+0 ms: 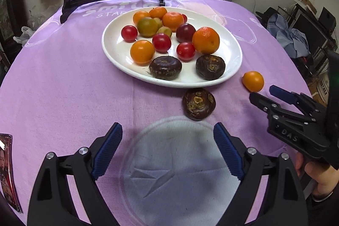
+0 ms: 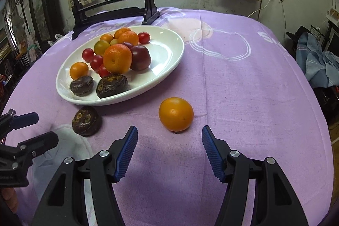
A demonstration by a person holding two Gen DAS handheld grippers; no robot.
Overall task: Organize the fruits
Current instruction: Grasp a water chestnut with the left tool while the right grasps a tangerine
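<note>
Purple tablecloth (image 2: 243,99); plate (image 2: 167,56) mostly filled; orange (image 2: 176,114) and dark fruit (image 2: 86,121) remain outside; left gripper (image 1: 167,149) and right gripper (image 2: 169,154) both wide, empty.

"DAS" on right gripper (image 1: 266,96) body, apparently "smile" on purple tablecloth (image 1: 63,82)

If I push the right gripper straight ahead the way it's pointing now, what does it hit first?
Most likely the loose orange fruit on the purple tablecloth. It lies just ahead of the open right gripper, roughly centred between the fingertips. Nothing else lies between them, though depth is hard to judge.
</note>
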